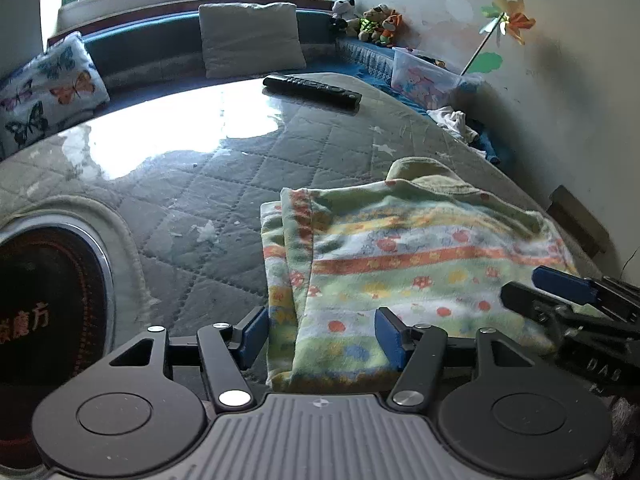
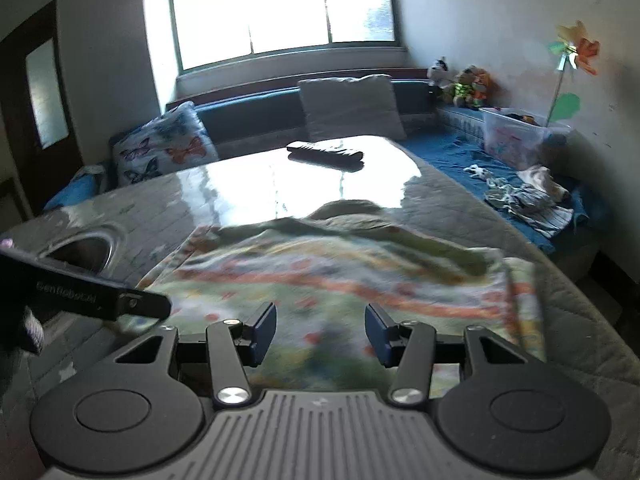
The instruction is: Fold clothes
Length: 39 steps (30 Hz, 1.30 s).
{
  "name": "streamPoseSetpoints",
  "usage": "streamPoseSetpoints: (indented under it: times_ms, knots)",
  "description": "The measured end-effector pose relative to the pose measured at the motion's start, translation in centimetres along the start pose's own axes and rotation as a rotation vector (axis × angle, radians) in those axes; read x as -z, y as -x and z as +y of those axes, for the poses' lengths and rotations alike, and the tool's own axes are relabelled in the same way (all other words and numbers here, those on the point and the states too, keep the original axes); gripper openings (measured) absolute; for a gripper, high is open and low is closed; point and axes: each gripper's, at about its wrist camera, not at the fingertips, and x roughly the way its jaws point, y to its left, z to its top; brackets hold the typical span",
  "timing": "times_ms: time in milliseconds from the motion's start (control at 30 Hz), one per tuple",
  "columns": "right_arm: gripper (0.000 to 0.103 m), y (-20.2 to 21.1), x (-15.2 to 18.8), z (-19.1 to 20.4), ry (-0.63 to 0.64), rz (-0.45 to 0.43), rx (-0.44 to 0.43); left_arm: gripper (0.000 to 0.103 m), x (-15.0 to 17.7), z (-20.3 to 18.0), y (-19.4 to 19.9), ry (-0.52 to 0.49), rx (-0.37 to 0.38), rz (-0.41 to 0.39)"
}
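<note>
A small green, orange and white patterned garment (image 1: 400,264) lies folded on the quilted glossy table (image 1: 224,184). My left gripper (image 1: 320,338) is open, its blue pads straddling the garment's near left edge. My right gripper (image 1: 536,286) shows at the right of the left wrist view, over the garment's right side. In the right wrist view the garment (image 2: 340,276) is blurred and my right gripper (image 2: 320,332) is open just above its near edge. The left gripper's finger (image 2: 120,302) pokes in from the left.
A black remote (image 1: 312,90) lies at the table's far side. A round burner recess (image 1: 52,304) sits at the left. Behind are a sofa with a butterfly cushion (image 1: 44,88) and a grey cushion (image 1: 250,38), plush toys (image 1: 372,20), a plastic box (image 1: 424,78) and loose clothes (image 2: 532,196).
</note>
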Motion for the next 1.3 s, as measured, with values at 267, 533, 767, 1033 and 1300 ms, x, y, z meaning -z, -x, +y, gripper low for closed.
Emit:
streamPoseSetpoints:
  times_ms: [267, 533, 767, 1033, 1300]
  knots:
    - [0.056, -0.2, 1.1, 1.4, 0.041, 0.005, 0.038, 0.07, 0.7, 0.2, 0.8, -0.004, -0.003, -0.015]
    - [0.069, 0.2, 1.7, 2.0, 0.053, 0.007, 0.052, 0.081, 1.8, 0.1, 2.1, -0.022, -0.009, -0.032]
    - [0.087, 1.3, 2.1, 2.7, 0.048, -0.01, 0.053, 0.09, 2.7, 0.3, 3.3, -0.021, -0.013, -0.05]
    - [0.101, 2.2, 2.9, 3.0, 0.028, -0.009, 0.072, 0.098, 4.0, 0.6, 4.7, -0.028, -0.035, -0.074]
    - [0.103, 3.1, 3.8, 3.5, -0.003, -0.012, 0.087, 0.103, 5.4, 0.9, 5.9, -0.044, -0.047, -0.092]
